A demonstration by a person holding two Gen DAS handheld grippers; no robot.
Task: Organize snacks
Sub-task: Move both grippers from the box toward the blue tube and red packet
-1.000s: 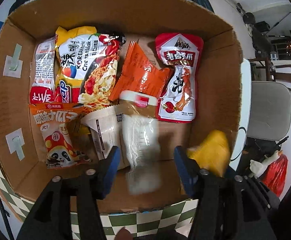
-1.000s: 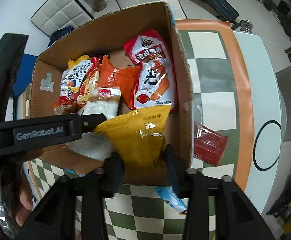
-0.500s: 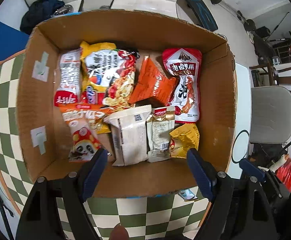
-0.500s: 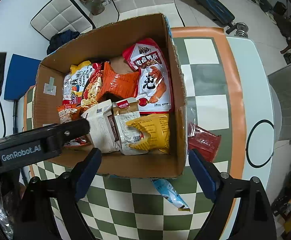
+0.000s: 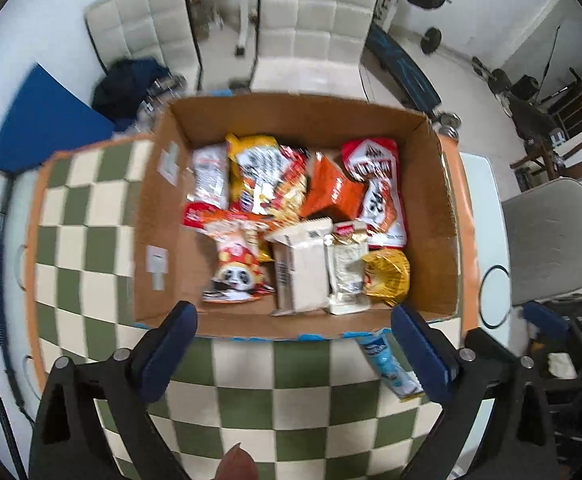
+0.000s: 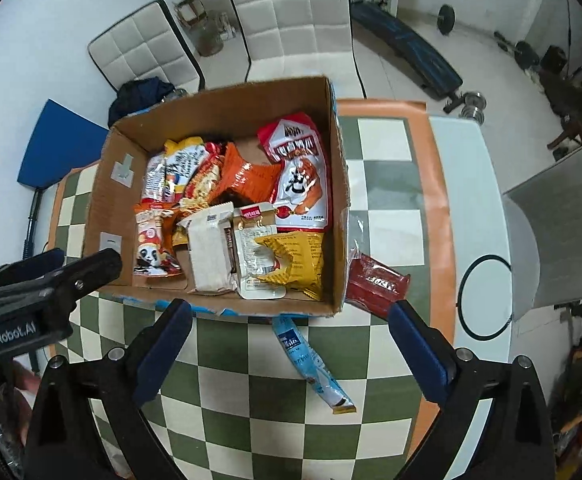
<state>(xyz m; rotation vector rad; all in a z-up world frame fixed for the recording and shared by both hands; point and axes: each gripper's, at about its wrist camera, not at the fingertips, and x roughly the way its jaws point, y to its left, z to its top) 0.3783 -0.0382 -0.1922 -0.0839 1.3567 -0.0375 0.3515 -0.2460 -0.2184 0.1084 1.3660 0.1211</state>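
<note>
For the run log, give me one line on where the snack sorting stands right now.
left gripper: open, empty | right gripper: open, empty | cardboard box: holds packets, yellow packet inside | outside on table: blue packet, red packet

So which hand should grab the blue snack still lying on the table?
Probably the right hand-held gripper: it is open, and the blue snack packet lies between its fingers. In the left view the packet sits off by one finger of the left hand-held gripper.

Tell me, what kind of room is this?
Probably a room at home used for both eating and exercise. A checkered table holds a cardboard box of snacks, with white padded chairs behind it. A weight bench and dumbbells sit on the floor.
</note>
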